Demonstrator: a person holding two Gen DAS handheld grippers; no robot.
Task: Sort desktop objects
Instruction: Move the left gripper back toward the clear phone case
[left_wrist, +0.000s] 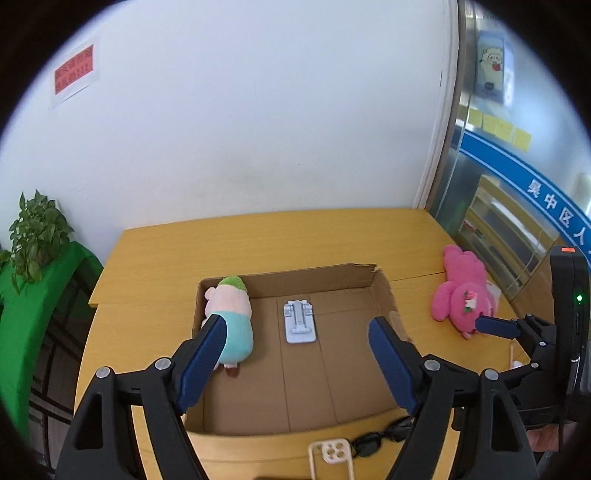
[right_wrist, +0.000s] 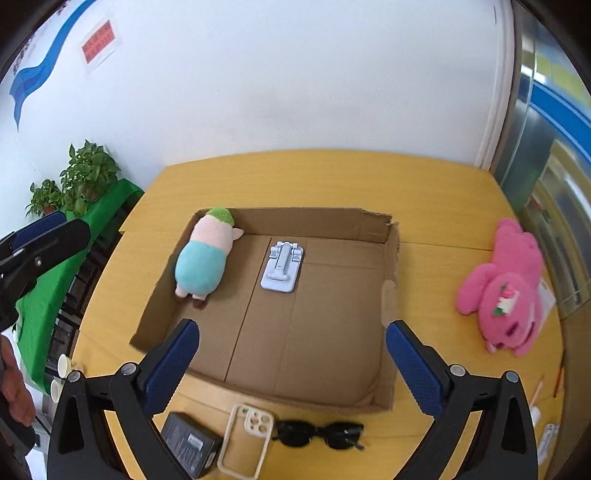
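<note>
A shallow cardboard box (left_wrist: 332, 280) (right_wrist: 314, 223) sits in the middle of the yellow table (left_wrist: 258, 236) (right_wrist: 314, 177). Inside lie a plush pig with a green cap (left_wrist: 232, 317) (right_wrist: 203, 258) at the left and a light blue phone stand (left_wrist: 300, 321) (right_wrist: 282, 266). A pink plush bear (left_wrist: 461, 299) (right_wrist: 506, 288) lies on the table right of the box. In front of the box lie a beige phone case (right_wrist: 247, 439) (left_wrist: 330, 456), black sunglasses (right_wrist: 319, 434) (left_wrist: 380, 437) and a black box (right_wrist: 190, 443). My left gripper (left_wrist: 295, 365) is open above the box. My right gripper (right_wrist: 291, 365) is open above the box's near edge.
Potted plants (left_wrist: 35, 236) (right_wrist: 86, 177) stand on a green-covered surface left of the table. Paper cups (right_wrist: 64, 365) stand at the table's left front. A pencil (right_wrist: 537, 391) and small items lie at the right front. A white wall is behind; glass panels are at right.
</note>
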